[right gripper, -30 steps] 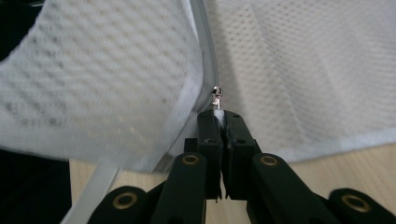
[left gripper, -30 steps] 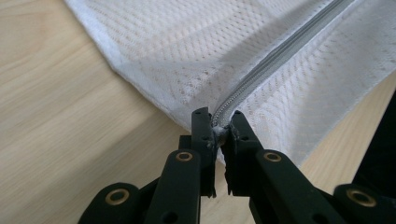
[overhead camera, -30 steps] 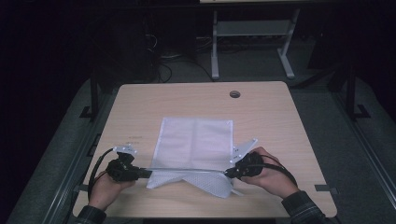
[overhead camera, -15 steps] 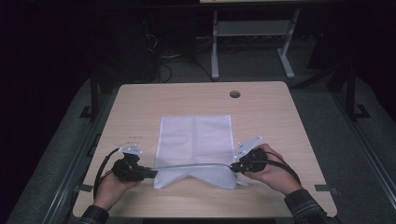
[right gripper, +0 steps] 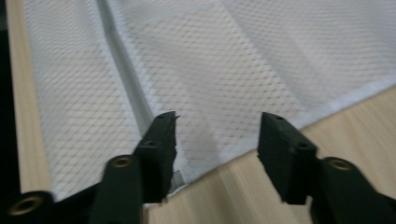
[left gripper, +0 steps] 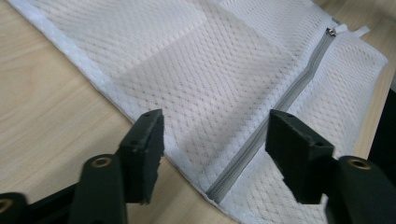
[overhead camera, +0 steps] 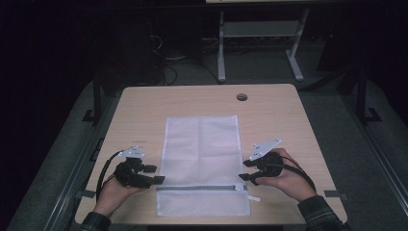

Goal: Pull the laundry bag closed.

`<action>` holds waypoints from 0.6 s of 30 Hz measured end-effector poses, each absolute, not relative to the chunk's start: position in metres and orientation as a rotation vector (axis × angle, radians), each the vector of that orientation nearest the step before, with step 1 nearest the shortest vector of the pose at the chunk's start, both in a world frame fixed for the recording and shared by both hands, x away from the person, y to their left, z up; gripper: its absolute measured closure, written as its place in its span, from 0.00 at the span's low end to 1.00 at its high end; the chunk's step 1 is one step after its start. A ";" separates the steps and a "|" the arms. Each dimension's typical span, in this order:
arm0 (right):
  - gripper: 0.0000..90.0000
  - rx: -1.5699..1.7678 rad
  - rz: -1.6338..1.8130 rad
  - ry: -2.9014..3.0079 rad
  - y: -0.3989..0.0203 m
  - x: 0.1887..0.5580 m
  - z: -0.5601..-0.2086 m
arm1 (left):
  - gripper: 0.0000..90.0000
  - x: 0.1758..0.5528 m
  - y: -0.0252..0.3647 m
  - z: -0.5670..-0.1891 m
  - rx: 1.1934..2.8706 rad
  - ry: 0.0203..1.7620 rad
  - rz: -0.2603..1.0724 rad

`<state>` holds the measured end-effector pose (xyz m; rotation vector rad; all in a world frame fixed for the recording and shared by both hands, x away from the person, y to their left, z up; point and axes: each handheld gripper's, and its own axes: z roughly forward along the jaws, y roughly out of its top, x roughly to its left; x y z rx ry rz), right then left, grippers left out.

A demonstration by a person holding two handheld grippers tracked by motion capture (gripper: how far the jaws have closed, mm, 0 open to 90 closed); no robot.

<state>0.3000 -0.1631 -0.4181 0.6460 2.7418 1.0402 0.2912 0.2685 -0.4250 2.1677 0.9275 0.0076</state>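
A white mesh bag (overhead camera: 202, 144) with a grey zipper (overhead camera: 199, 188) lies flat on the wooden table (overhead camera: 288, 120), zipper end toward the near edge. My left gripper (overhead camera: 153, 174) sits at the bag's left edge by the zipper. Its jaws have just been opening and stand apart over the bag (left gripper: 210, 70) and zipper (left gripper: 280, 102), pressing nothing. My right gripper (overhead camera: 243, 169) is at the right edge. Its jaws have also just been opening, and the bag's hem (right gripper: 233, 56) lies loose below them, near the zipper (right gripper: 126, 79).
A round cable hole (overhead camera: 242, 97) sits near the table's far edge. The bag's lower hem lies close to the near table edge. A metal frame (overhead camera: 260, 33) stands on the dark floor behind the table.
Both grippers were shut on the bag's zipper edge, holding it stretched and lifted. They drew it toward the near edge, then opened, and the bag now lies flat and unfolded.
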 end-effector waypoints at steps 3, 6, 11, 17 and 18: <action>0.38 0.704 1.047 2.703 -0.169 0.299 -0.420 | 0.30 0.290 0.272 -0.424 2.171 0.923 0.038; 0.31 0.757 1.044 2.663 -0.176 0.299 -0.421 | 0.24 0.289 0.276 -0.423 2.169 0.926 0.080; 0.25 0.813 1.061 2.584 -0.192 0.297 -0.421 | 0.18 0.286 0.287 -0.424 2.186 0.936 0.150; 0.21 0.893 1.051 2.500 -0.215 0.291 -0.425 | 0.17 0.282 0.300 -0.427 2.200 0.949 0.242; 0.21 0.903 1.050 2.486 -0.219 0.291 -0.427 | 0.17 0.281 0.303 -0.428 2.202 0.959 0.248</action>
